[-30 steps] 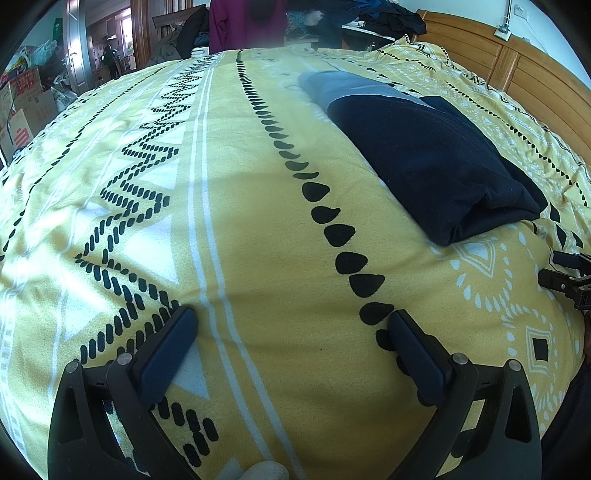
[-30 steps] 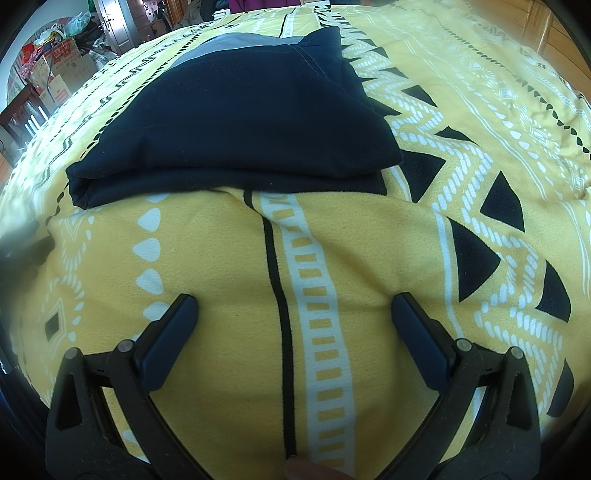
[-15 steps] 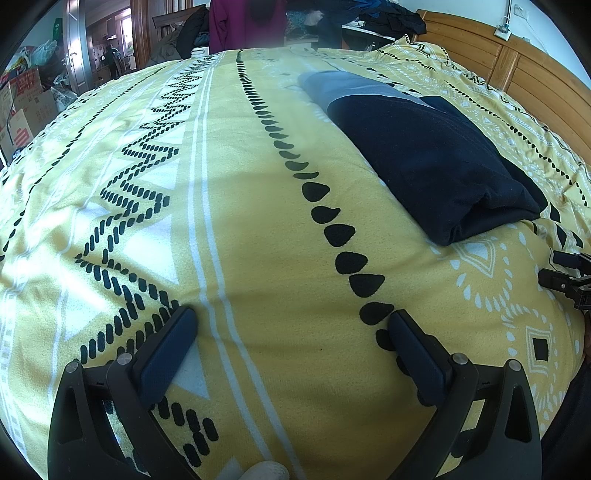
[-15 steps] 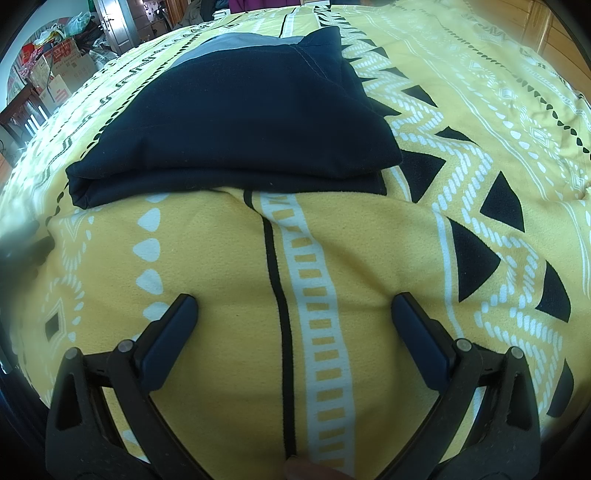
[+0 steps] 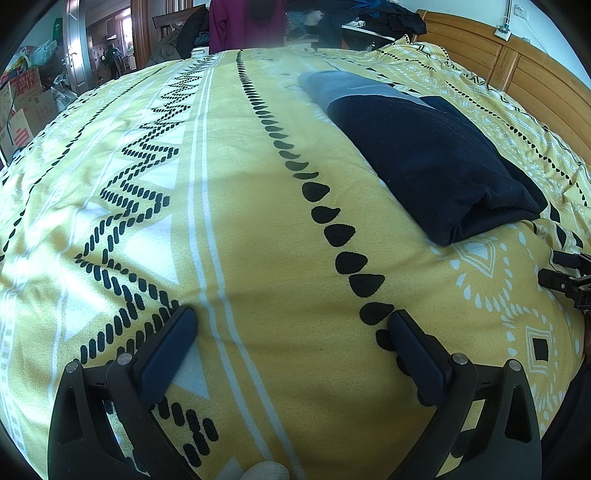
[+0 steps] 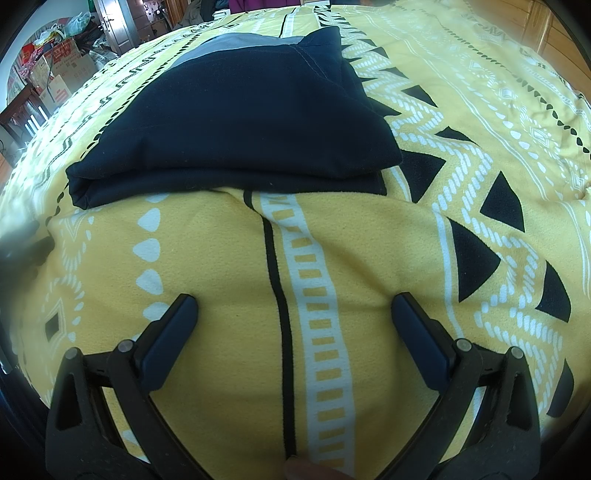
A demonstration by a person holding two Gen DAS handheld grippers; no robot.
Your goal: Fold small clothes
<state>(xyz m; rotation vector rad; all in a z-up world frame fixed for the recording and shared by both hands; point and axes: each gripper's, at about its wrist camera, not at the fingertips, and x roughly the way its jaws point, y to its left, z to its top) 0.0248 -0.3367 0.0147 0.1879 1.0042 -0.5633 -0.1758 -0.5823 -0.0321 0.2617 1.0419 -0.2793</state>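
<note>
Right tool: jaws spread wide, nothing between them, resting low over the yellow patterned bedspread at lower centre of the right wrist view. Left tool: likewise wide apart and empty, lower centre of the left wrist view.

Dark navy garment: lying on the bedspread, already folded into a thick layered block with a grey panel at its far end. In the right wrist view, placed dead ahead in the upper centre, near folded edge running left to right across the frame, a strip of bare bedspread between it and the fingertips. In the left wrist view, same garment offset to the upper right, long axis running away toward the top of the frame, near corner pointing to the lower right. Judged nearer to, and squarely in line with, the right tool; left tool well apart and to one side.

Part of the other tool visible at the right edge of the left wrist view, just beyond the garment's near corner.

Surroundings: wooden headboard at upper right, piled clothes at top centre, cardboard boxes at upper left. Nothing obstructing the path to the garment. No second garment laid out on the bed within view.
</note>
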